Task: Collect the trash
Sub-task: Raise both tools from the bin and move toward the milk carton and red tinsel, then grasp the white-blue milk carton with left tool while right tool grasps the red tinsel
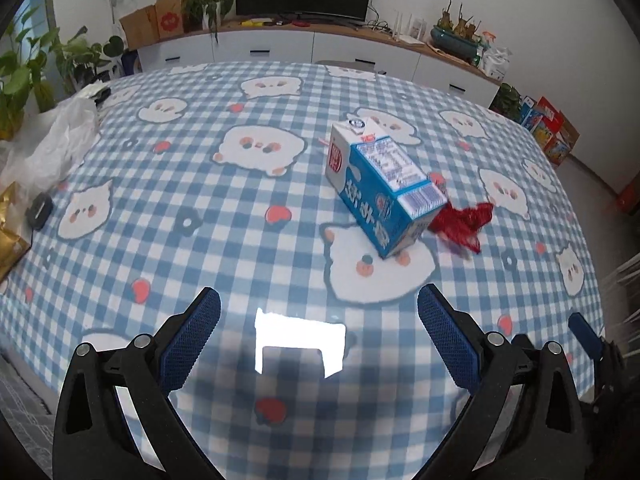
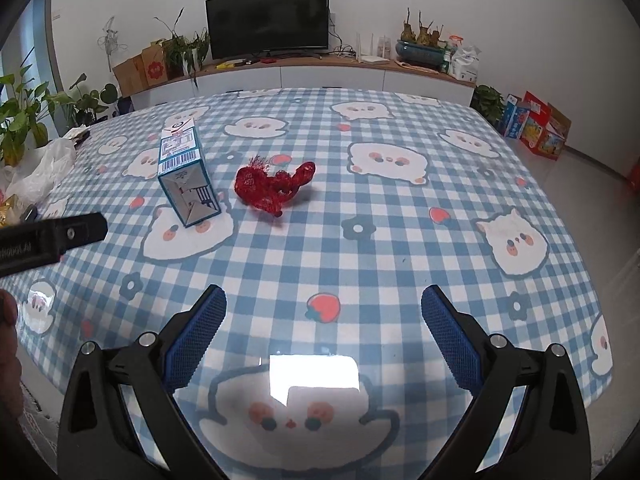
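A blue and white milk carton (image 1: 384, 184) lies on its side on the checked tablecloth (image 1: 224, 216), ahead and right of my left gripper (image 1: 319, 312), which is open and empty. A crumpled red net (image 1: 464, 222) lies just right of the carton. In the right wrist view the carton (image 2: 185, 172) is at the far left and the red net (image 2: 272, 186) is beside it. My right gripper (image 2: 323, 310) is open and empty, well short of both. A white plastic bag (image 1: 56, 148) lies at the table's left edge.
A small black object (image 1: 39, 210) and gold packaging (image 1: 10, 232) lie at the left edge. The left gripper's body (image 2: 52, 236) reaches in from the left in the right wrist view. A cabinet with a TV (image 2: 268, 20) and plants stands behind the table.
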Available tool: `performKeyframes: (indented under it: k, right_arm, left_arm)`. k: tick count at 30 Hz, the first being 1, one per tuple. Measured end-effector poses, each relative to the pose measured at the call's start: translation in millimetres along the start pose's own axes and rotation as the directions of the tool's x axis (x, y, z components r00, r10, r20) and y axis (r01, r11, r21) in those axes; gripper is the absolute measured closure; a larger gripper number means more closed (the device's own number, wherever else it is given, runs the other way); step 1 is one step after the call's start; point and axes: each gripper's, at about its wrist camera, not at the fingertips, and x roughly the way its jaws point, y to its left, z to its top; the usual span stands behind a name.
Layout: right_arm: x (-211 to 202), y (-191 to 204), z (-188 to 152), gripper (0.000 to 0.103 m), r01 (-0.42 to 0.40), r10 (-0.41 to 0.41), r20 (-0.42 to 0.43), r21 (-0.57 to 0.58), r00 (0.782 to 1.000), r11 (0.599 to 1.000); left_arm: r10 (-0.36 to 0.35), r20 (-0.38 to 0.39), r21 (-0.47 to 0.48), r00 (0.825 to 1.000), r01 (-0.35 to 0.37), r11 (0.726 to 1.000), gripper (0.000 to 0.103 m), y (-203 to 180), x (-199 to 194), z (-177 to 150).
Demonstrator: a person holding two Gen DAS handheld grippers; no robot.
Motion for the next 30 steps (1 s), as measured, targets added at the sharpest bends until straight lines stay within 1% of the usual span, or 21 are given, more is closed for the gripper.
performKeyframes:
  k: [3, 6, 8, 9, 10, 12, 15, 17, 20, 22, 24, 25, 27, 29, 30]
  right_arm:
    - [10.0, -4.5, 10.9, 0.009, 0.006, -0.006, 0.006, -0.014, 1.0, 1.0]
    - [21.7, -10.0, 19.6, 0.009, 0.0, 0.0, 0.004, -0.023, 1.0, 1.0]
    - [29.4, -14.1, 23.7, 0.009, -0.006, 0.006, 0.002, -0.027, 1.0, 1.0]
    - [32.7, -15.1, 25.8, 0.009, 0.0, 0.0, 0.002, -0.033, 1.0, 0.999]
    - [36.1, -16.6, 27.4, 0.009, 0.002, -0.002, 0.001, -0.037, 1.0, 0.999]
    - [41.4, -20.4, 30.6, 0.009, -0.005, 0.005, -0.004, -0.031, 1.0, 0.999]
    - [45.9, -23.0, 33.9, 0.009, 0.006, -0.006, 0.003, -0.036, 1.0, 0.999]
    - [47.0, -25.2, 36.4, 0.009, 0.004, -0.004, 0.004, -0.033, 1.0, 0.999]
    - [47.7, -26.0, 43.3, 0.009, -0.009, 0.009, 0.011, -0.019, 1.0, 1.0]
    - [47.9, -21.8, 48.9, 0.009, -0.007, 0.008, 0.015, -0.025, 1.0, 1.0]
    - [48.8, -15.7, 54.3, 0.009, -0.008, 0.009, 0.02, -0.035, 1.0, 0.999]
    - [49.5, -12.5, 57.1, 0.009, -0.01, 0.011, 0.021, -0.037, 1.0, 0.999]
    - [51.3, -5.4, 62.6, 0.009, -0.024, 0.025, 0.022, -0.038, 0.999, 0.999]
    - [55.4, 2.9, 68.7, 0.009, -0.028, 0.028, 0.019, -0.039, 0.999, 0.999]
    - [57.8, 6.0, 71.3, 0.009, -0.031, 0.032, 0.014, -0.037, 0.999, 0.999]
  left_arm:
    - [0.019, -0.005, 0.006, 1.0, -0.019, 1.0, 0.006, -12.8, 15.5, 28.5]
    - [0.047, -0.013, 0.032, 0.999, -0.046, 0.998, 0.006, -27.4, 35.1, 49.3]
    - [0.042, -0.035, 0.028, 0.998, -0.041, 0.999, 0.005, -32.7, 50.1, 59.4]
    - [0.018, -0.03, 0.019, 0.999, -0.017, 1.0, 0.005, -33.8, 54.5, 64.1]
    - [0.011, -0.033, 0.012, 0.999, -0.011, 1.0, 0.005, -35.4, 59.3, 69.3]
    - [-0.002, -0.04, 0.002, 0.999, 0.002, 1.0, 0.006, -39.0, 65.3, 77.5]
    - [-0.009, -0.049, 0.015, 0.999, 0.01, 1.0, 0.007, -45.2, 72.5, 83.6]
    - [-0.024, -0.053, -0.001, 0.998, 0.024, 1.0, 0.007, -45.4, 75.7, 85.3]
    - [-0.015, -0.073, 0.006, 0.997, 0.016, 1.0, 0.007, -48.7, 82.5, 85.5]
    - [0.017, -0.087, 0.015, 0.996, -0.016, 1.0, 0.012, -50.0, 86.2, 84.3]
    - [0.028, -0.1, 0.02, 0.995, -0.026, 0.999, 0.023, -48.8, 87.7, 83.3]
    - [0.03, -0.112, 0.023, 0.993, -0.028, 0.999, 0.027, -47.8, 89.0, 82.7]
    - [0.022, -0.142, 0.028, 0.99, -0.018, 0.999, 0.054, -42.8, 91.6, 80.8]
    - [0.039, -0.144, 0.041, 0.989, -0.033, 0.999, 0.061, -35.4, 89.0, 78.0]
    - [0.038, -0.144, 0.046, 0.989, -0.031, 0.998, 0.062, -30.6, 86.4, 76.3]
